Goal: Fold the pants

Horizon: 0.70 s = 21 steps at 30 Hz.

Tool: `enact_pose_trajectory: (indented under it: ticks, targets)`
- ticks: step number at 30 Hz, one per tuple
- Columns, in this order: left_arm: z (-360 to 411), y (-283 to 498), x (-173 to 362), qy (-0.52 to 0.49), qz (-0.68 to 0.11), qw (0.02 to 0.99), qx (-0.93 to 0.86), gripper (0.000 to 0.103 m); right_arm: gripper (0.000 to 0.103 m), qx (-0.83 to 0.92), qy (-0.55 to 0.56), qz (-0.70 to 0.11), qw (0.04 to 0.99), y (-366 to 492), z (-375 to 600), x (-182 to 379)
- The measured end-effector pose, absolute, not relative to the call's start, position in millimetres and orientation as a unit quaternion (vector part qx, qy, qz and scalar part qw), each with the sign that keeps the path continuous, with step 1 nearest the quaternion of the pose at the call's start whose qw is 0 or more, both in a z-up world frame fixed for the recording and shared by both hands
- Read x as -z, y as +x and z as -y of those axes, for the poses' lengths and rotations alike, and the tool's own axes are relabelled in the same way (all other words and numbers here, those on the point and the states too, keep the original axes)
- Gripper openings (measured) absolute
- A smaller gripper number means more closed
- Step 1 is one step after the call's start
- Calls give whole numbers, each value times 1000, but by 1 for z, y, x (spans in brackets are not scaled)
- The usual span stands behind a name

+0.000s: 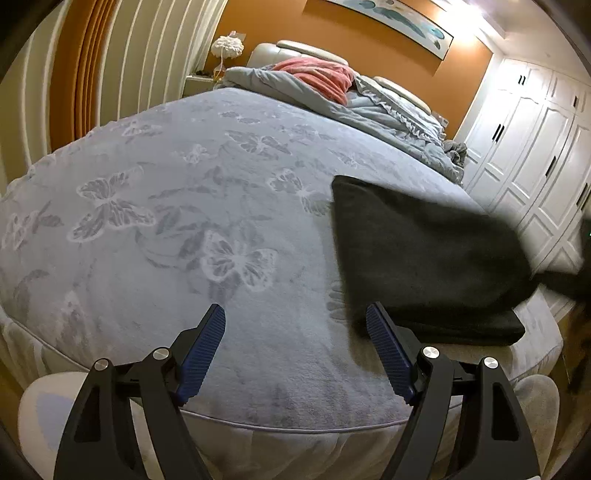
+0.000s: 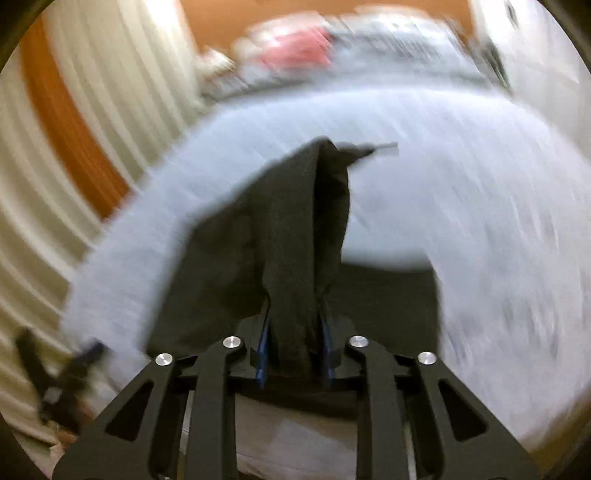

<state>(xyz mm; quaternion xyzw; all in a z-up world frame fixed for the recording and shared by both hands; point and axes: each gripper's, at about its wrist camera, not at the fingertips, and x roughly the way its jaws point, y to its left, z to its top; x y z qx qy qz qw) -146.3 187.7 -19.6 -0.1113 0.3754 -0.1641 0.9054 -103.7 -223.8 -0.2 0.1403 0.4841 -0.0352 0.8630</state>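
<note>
Bedroom stuff is seen all around: orange wall (image 1: 258, 26), white wardrobe (image 1: 524, 147) on the right, and a big bed (image 1: 184, 206) covered by a grey butterfly blanket. A rumpled duvet (image 1: 369, 110) and something pink (image 1: 321, 75) are piled at the far end.

The pants (image 1: 424, 251), dark, are laid on the near right part of the bed, partly folded, with the right side cut off by a dark blur, so that edge can't really be made out. The left gripper (image 1: 295, 343) is held wide apart with nothing in it, just beside the near left corner of the pants.

The right wrist view is badly smeared. The right gripper (image 2: 295, 350) is clamped on a bunch of the pants (image 2: 280, 229), and the blue pads (image 2: 263, 354) are mostly hidden by fabric.
</note>
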Motion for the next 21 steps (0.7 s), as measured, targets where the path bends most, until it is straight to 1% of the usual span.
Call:
enact_pose_trajectory:
  ticks: [1,3,6,8,9,10,12,13,14,15,18,19,21]
  targets:
    - [-186,-146,21,-111,-379,904,165,76,32,55,140,-509,848,-105,230,20]
    - [-182,-144,24,-105,-387,901,166,76,39,48,163,-470,866,-122,231,17]
    - [-175,-145,27,-88,-392,901,164,76,40,53,159,-433,886,-133,230,-5]
    - [-171,-147,26,-76,-387,905,161,76,54,49,156,-423,891,-127,222,-12]
    - [-170,-147,26,-73,-386,906,159,76,67,51,154,-421,892,-124,223,-11]
    - [-167,-147,27,-68,-385,907,155,79,68,56,153,-425,890,-119,227,-6]
    - [-162,-148,28,-56,-384,910,147,79,68,59,156,-443,881,-108,229,9]
    - [-159,-149,29,-49,-383,911,144,79,64,60,161,-452,875,-103,234,17]
    - [-156,-150,29,-41,-381,913,141,79,57,55,168,-461,869,-99,234,27]
    - [-153,-151,29,-29,-379,915,137,79,43,45,178,-460,869,-99,232,32]
    - [-145,-153,31,-2,-378,917,131,80,21,48,161,-437,884,-106,224,18]
    - [-144,-154,32,5,-377,917,129,80,19,40,168,-426,888,-109,225,11]
    - [-140,-155,33,16,-376,918,127,80,19,32,180,-403,897,-118,229,-5]
